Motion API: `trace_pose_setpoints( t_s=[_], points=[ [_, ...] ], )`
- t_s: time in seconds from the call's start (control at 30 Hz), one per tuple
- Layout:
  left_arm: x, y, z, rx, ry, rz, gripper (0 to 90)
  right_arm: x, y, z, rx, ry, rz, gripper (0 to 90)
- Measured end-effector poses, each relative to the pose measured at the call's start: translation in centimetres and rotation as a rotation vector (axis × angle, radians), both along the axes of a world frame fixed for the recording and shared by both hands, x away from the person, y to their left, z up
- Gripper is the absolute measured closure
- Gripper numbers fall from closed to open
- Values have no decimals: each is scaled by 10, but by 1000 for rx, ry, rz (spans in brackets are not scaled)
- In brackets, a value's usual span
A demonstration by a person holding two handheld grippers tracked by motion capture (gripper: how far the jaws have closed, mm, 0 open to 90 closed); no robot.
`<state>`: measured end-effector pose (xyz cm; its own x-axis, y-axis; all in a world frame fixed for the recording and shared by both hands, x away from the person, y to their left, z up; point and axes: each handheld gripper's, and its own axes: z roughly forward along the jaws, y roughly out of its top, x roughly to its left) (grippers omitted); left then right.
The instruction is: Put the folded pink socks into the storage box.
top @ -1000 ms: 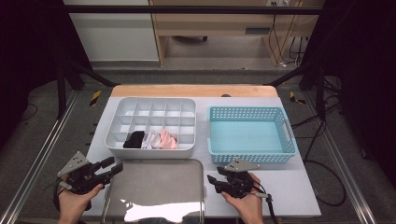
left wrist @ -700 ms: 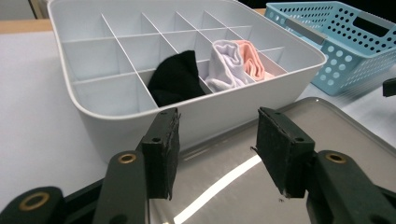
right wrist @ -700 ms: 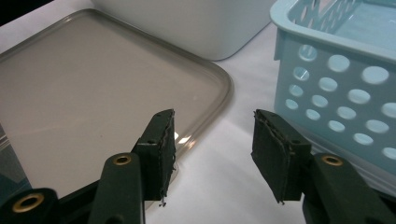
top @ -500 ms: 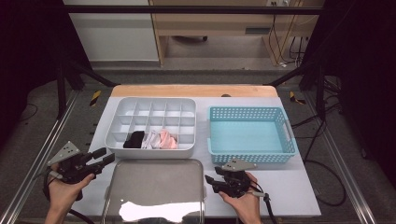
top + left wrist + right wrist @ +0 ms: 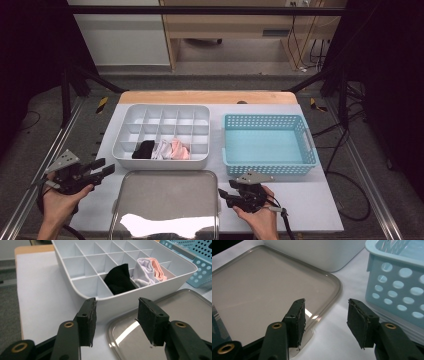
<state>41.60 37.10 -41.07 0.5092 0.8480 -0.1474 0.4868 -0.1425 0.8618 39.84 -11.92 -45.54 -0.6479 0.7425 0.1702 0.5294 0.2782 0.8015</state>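
Fingers on both grippers stand apart, nothing between the pads. Left gripper (image 5: 102, 167) sits off the table's left edge, held in the left hand (image 5: 60, 197), jaws aimed toward the near-left corner of the white divided organizer tray (image 5: 130, 131); in the left gripper view its pads frame that corner and the steel tray's rim, touching neither. Right gripper (image 5: 223, 195) is low over the table (image 5: 320, 200), right hand (image 5: 257, 217) behind it, jaws pointing at the right edge of the steel tray (image 5: 165, 195); in the right gripper view the near pad (image 5: 297, 320) hangs just over the tray's rounded corner, contact unclear. Organizer's front row holds a black rolled sock (image 5: 144, 149), a white one (image 5: 161, 148) and a pink one (image 5: 180, 148), side by side in adjoining compartments. Light blue perforated basket (image 5: 270, 170) stands just right of the organizer.
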Motion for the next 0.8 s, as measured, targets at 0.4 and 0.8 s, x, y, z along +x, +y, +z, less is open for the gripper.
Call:
trace_pose_setpoints(
  t_s=[0.4, 0.8],
  points=[
    [-34, -12, -31, 1, 116, 5, 472, -12, -3, -8, 24, 22, -39, 434],
    [-42, -20, -49, 20, 174, -6, 460, -19, 4, -16, 26, 67, -20, 450]
  ],
)
